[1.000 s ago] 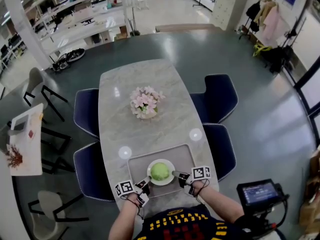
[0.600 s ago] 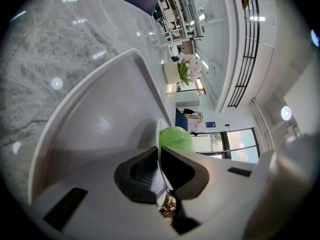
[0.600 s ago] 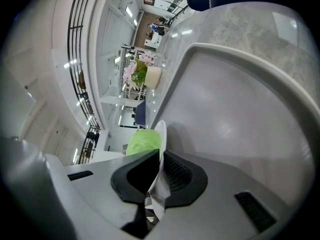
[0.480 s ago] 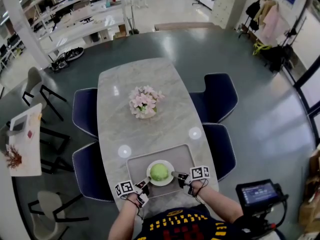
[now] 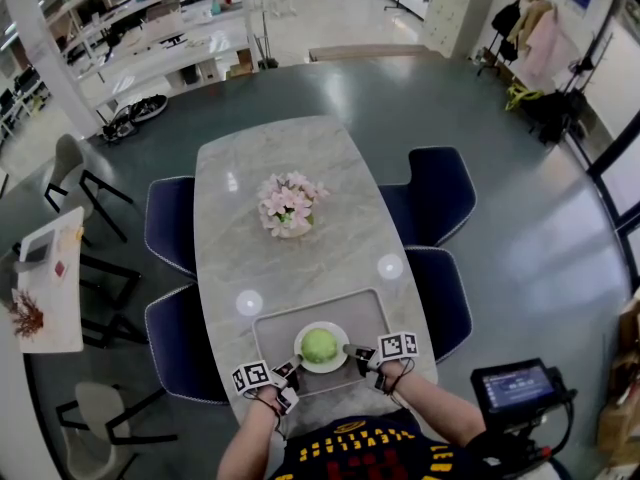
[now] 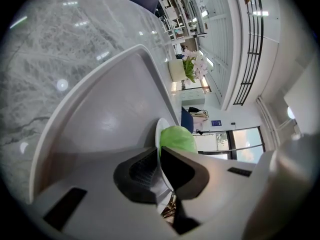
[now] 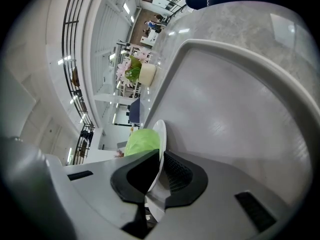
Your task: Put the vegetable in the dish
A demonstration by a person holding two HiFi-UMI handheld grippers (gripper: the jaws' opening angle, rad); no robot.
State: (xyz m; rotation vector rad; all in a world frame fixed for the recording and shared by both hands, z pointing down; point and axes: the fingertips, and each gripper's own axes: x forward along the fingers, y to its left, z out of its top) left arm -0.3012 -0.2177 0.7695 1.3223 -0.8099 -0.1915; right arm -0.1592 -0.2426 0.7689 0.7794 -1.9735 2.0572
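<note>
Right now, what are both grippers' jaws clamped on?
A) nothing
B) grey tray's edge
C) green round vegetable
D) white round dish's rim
D: the left gripper and the right gripper each pinch the rim of the white round dish; the green round vegetable sits on it.

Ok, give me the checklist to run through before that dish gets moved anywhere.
1. Vegetable in the dish: ok, it sits in the middle.
2. Left claw grip: ok, jaws closed on the dish's left rim.
3. Right claw grip: ok, jaws closed on the opposite rim.
4. Dish inside the tray: ok, within its raised edge in the head view.
5. Dish resting on the tray or lifted off it: cannot tell.
6. Table ahead: ok, the flowers stand well beyond the tray.
</note>
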